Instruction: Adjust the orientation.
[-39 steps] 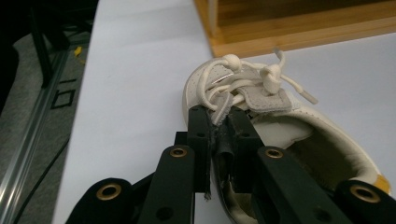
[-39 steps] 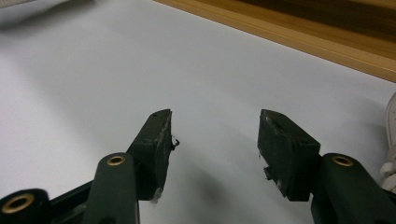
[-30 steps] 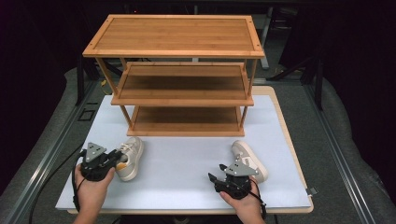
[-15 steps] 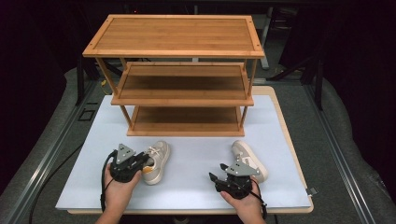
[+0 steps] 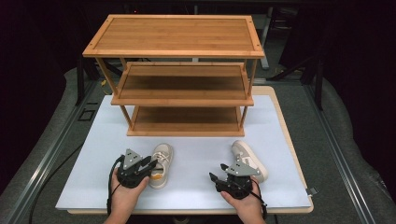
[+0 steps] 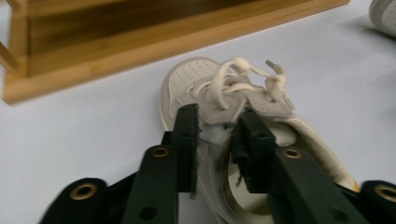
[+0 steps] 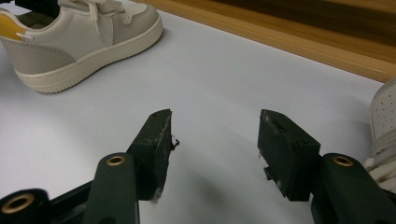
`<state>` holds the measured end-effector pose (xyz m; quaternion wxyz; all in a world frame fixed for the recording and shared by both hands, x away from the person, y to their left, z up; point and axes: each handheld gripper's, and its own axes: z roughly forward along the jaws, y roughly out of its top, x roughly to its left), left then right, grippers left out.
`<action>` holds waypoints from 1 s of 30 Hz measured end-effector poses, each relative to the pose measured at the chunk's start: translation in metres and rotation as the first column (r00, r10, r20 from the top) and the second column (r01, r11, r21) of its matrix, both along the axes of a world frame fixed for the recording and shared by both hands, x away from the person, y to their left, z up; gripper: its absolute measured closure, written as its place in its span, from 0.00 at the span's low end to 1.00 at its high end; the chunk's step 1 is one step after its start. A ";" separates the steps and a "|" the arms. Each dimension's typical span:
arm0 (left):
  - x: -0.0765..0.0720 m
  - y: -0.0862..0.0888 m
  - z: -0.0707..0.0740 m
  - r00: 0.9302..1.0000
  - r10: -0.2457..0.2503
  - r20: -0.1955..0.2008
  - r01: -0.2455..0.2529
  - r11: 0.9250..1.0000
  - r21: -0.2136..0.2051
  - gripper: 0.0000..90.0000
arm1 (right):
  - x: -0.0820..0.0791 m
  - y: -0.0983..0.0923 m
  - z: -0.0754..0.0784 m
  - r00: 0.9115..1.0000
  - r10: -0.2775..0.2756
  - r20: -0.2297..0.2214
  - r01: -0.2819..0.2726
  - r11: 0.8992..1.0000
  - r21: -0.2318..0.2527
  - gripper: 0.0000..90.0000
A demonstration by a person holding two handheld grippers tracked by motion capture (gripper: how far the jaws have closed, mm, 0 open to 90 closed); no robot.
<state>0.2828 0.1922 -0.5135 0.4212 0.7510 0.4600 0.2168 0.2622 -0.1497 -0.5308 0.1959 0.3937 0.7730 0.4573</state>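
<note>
The person's left tongs (image 5: 150, 164) sit over the near-left sneaker (image 5: 160, 164), which stands on the white desk (image 5: 196, 154) just in front of the wooden shoe rack (image 5: 182, 100), toe pointing at its bottom shelf. In the left gripper view the two black jaws straddle the shoe's tongue and collar (image 6: 219, 116); they have just been opening, and the pads look to be slackening off the padded edge between them rather than pinching it, so I read this as the shoe being let go after a shove toward the middle. The right tongs (image 5: 218, 173) rest low on the desk, spread with nothing between them, just beside the second sneaker (image 5: 250, 158) lying at the near right. To my eye the pair is being lined up before shelving. Next the left tongs should back clear of the laces without snagging them, and the right tongs need to turn toward the other shoe's collar
</note>
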 end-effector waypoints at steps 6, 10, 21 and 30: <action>-0.001 0.006 0.002 0.999 -0.009 -0.034 0.007 0.999 -0.049 0.67 | 0.000 -0.001 0.000 1.000 -0.008 0.001 0.008 1.000 0.004 0.49; -0.004 0.010 0.007 0.999 -0.020 -0.029 0.018 0.997 -0.075 0.60 | 0.000 -0.001 0.001 1.000 -0.007 0.003 0.007 1.000 -0.010 0.48; -0.011 0.033 0.011 1.000 -0.013 -0.019 0.011 0.993 -0.114 0.51 | -0.003 -0.003 0.005 1.000 -0.013 0.021 0.014 0.999 -0.029 0.47; -0.008 0.046 0.009 1.000 0.008 -0.030 -0.011 0.993 -0.118 0.42 | -0.004 -0.009 0.012 0.999 -0.030 0.037 0.031 0.999 -0.033 0.45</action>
